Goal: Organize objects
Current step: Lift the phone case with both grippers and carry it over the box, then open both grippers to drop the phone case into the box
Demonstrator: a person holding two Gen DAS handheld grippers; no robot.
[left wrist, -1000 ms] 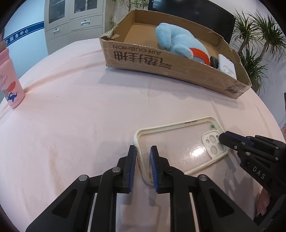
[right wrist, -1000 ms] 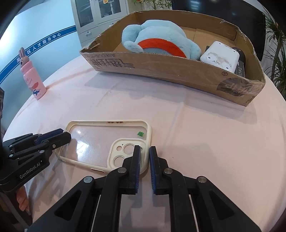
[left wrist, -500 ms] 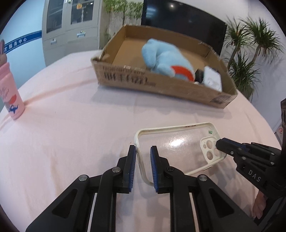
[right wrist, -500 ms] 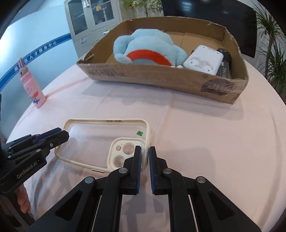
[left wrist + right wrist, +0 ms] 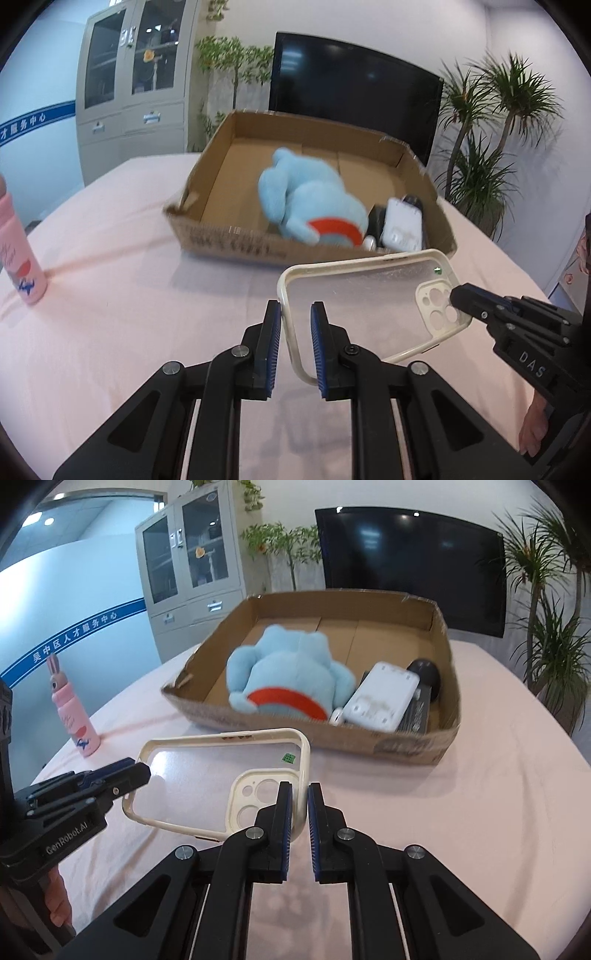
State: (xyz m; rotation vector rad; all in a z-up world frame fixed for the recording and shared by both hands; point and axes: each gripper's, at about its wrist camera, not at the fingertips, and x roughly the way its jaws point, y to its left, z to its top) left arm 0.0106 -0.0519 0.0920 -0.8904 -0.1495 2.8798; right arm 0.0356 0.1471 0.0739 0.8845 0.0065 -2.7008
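Observation:
A clear phone case [image 5: 362, 299] with a cream rim is held in the air above the pink table by both grippers. My left gripper [image 5: 295, 332] is shut on its plain end. My right gripper [image 5: 299, 808] is shut on the rim at the camera-cutout end; the case [image 5: 207, 771] also shows in the right wrist view. Just beyond it stands an open cardboard box [image 5: 229, 240], [image 5: 402, 746] holding a blue plush toy [image 5: 306, 206], [image 5: 284, 675], a white device [image 5: 380, 701] and dark items.
A pink rabbit-topped bottle [image 5: 70, 716] stands at the table's left; it also shows in the left wrist view [image 5: 18, 254]. Behind the table are a grey cabinet [image 5: 192, 568], a black screen [image 5: 410, 561] and potted plants [image 5: 491, 147].
Both grippers have lifted the phone case off the table and carried it toward the box. The views have tilted up, so the box interior shows more.

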